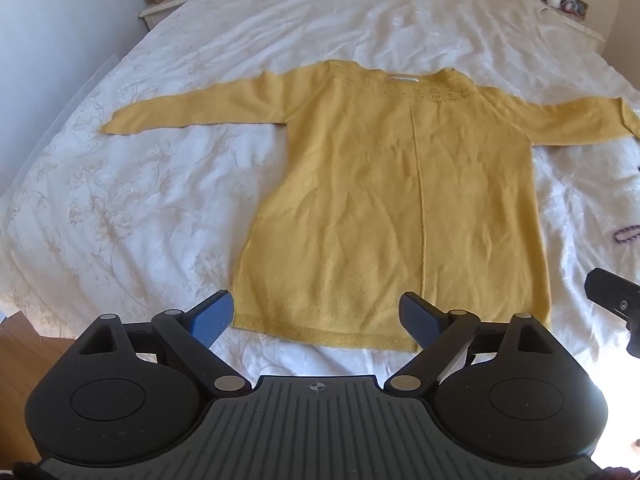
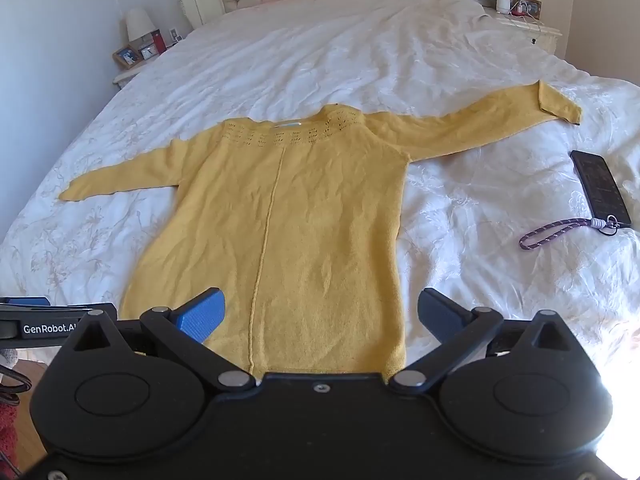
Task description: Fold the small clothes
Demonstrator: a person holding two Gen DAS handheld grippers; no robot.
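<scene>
A yellow sweater [image 1: 384, 200] is lying flat on the white bedspread [image 1: 160, 200], hem toward the cameras at 6 o'clock, neckline at 12, sleeves stretching out toward 9 and 3.

The left gripper [image 1: 318, 320] is hovering just above the hem, its blue pads [image 1: 214, 320] spreading wide apart and gripping nothing. The right gripper [image 2: 320, 316] is hanging over the lower right part of the sweater, likewise standing wide open and empty.

In the right wrist view, a black phone [image 2: 600, 186] with a braided strap [image 2: 556, 232] is lying at 3 o'clock, well apart from the sweater. A nightstand [image 2: 132, 72] is sitting at 10 o'clock.
</scene>
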